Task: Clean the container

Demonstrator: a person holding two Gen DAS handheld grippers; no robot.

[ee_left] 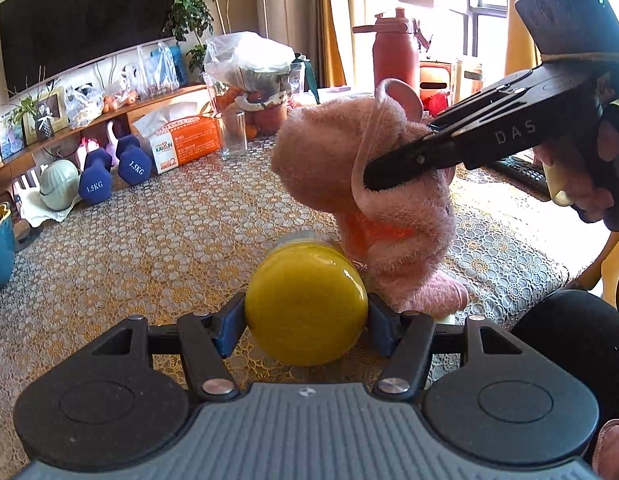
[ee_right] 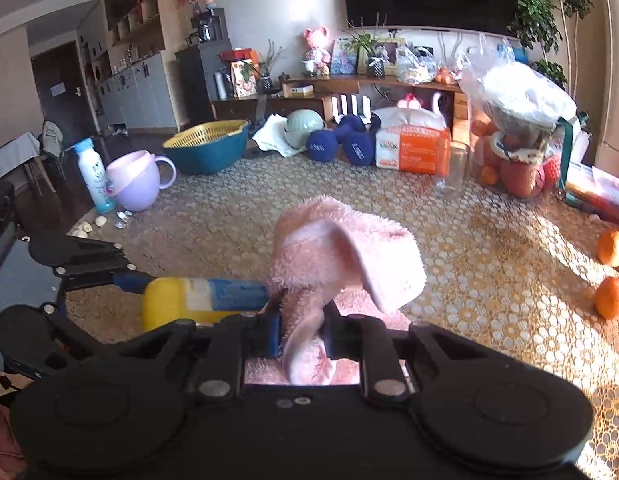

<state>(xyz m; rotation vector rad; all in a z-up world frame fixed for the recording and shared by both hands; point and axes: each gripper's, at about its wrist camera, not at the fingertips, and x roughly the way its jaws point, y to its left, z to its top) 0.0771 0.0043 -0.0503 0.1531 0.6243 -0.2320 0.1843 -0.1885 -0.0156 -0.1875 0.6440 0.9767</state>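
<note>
Yellow-capped container [ee_left: 306, 307] sits clamped in left tongs [ee_left: 305, 326]; right tongs [ee_right: 301, 334] pinch pink cloth [ee_right: 341, 252].

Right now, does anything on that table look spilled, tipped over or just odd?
Nothing spilled. The yellow container lies on its side, but the left gripper holds it so. Loose oranges and small scraps lie scattered on the tablecloth.

Bright daylight, strong fisheye bend at my edges.
Window [ee_left: 485, 8] glare blows out; sun patches the tabletop [ee_right: 509, 248]; right view softer.
</note>
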